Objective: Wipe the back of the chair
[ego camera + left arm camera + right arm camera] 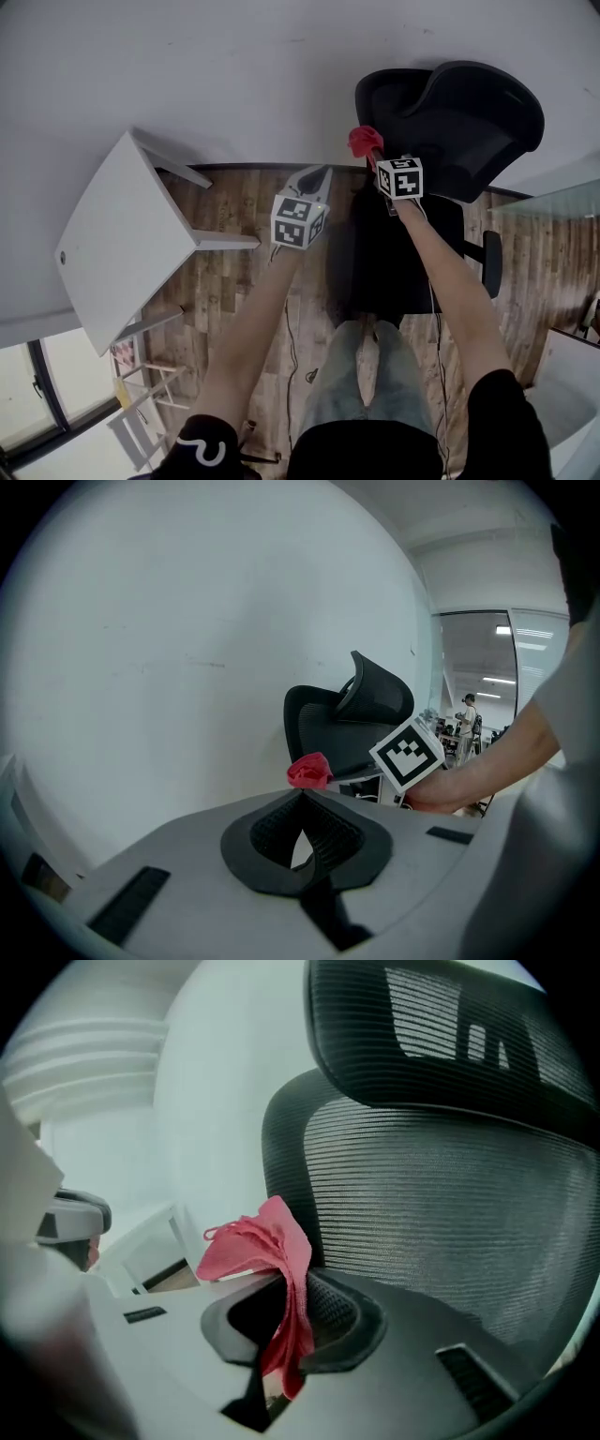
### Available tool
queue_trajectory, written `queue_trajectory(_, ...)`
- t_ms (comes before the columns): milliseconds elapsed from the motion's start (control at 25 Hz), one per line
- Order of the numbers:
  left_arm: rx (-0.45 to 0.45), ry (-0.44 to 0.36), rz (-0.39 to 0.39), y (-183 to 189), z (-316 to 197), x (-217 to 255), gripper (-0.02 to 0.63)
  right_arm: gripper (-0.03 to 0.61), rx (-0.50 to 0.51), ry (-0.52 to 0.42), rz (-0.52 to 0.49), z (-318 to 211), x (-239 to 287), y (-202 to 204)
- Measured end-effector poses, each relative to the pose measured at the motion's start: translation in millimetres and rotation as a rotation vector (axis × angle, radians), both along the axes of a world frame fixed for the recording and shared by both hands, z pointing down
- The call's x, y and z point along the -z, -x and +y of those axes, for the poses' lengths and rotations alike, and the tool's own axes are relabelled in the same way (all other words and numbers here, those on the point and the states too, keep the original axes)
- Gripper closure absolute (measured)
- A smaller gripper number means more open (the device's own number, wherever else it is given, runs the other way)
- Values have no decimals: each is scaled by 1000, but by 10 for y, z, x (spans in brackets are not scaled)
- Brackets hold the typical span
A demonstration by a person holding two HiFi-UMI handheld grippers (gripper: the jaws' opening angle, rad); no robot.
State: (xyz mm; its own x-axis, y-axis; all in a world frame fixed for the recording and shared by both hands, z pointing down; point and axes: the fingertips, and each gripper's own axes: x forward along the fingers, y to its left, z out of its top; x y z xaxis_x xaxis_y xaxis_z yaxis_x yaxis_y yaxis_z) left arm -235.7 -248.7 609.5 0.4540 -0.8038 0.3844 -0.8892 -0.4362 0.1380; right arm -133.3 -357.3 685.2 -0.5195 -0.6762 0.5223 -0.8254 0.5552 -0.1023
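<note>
A black mesh office chair [469, 117] stands against the white wall, its backrest [450, 1194] filling the right gripper view. My right gripper [373, 156] is shut on a red cloth [267, 1260], which bunches out ahead of the jaws, close to the left edge of the backrest. The red cloth [365, 141] also shows in the head view beside the chair, and the red cloth [308, 772] appears ahead in the left gripper view. My left gripper [316, 178] is to the left of the right one, shut with nothing in it, pointing at the wall.
A white table [122, 234] stands at the left over the wooden floor [234, 309]. The white wall [234, 75] runs behind the chair. A glass partition [553, 202] is at the right. The person's legs and feet [370, 356] are below.
</note>
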Motion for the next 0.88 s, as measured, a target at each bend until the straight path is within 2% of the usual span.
queue_trajectory(120, 1, 9, 8, -34, -7, -40, 589, 514, -25, -1, -4, -63, -39, -78)
queue_trajectory(280, 36, 35, 26, -154, -52, -113, 589, 512, -7, -23, 10, -123, -32, -263)
queue_trajectory(560, 35, 38, 41, -657, -82, -80, 589, 512, -37, -57, 8, -237, 48, -736)
queue_trajectory(880, 43, 42, 34, -1137, -138, -15, 589, 511, -99, -38, -3, -340, 75, -1493)
